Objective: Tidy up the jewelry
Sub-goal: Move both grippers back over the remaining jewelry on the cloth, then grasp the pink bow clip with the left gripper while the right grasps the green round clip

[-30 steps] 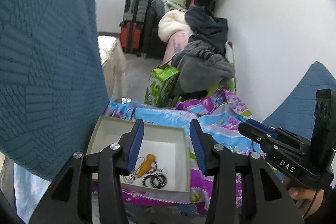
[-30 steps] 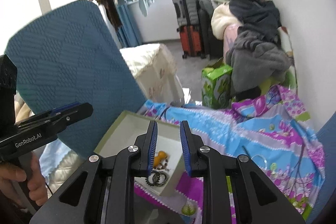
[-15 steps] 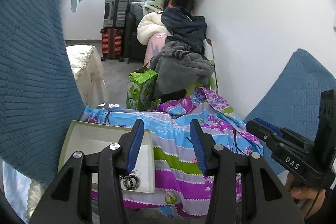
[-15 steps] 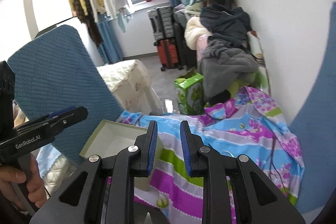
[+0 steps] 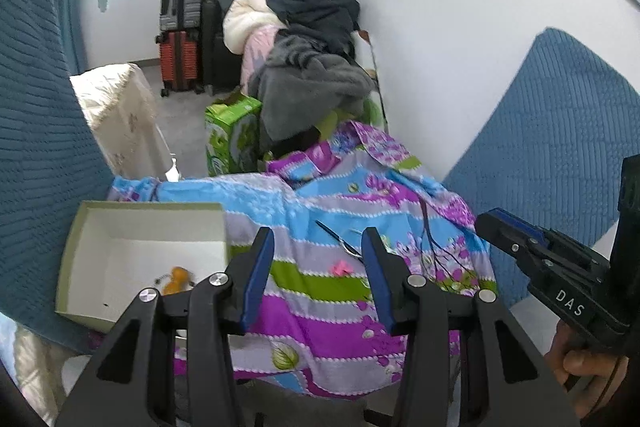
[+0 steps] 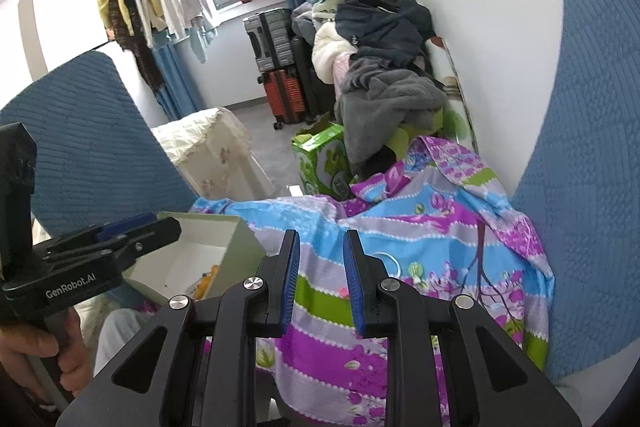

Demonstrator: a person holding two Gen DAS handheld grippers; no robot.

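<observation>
Left wrist view: the left gripper [image 5: 318, 275] is held with jaws parted, nothing between them, aimed over a small pink piece [image 5: 340, 268] lying loose on the patterned cloth [image 5: 320, 331], probably the next pick. A thin dark clip-like item [image 5: 340, 241] lies just beyond. The white box [image 5: 80, 227] sits at near left, an orange trinket [image 5: 178, 277] already inside, so it likely serves as the collecting place. The right gripper [image 6: 320, 279], jaws narrowly parted and empty, is poised over the same cloth; a thin ring [image 6: 390, 261] lies just right of it.
</observation>
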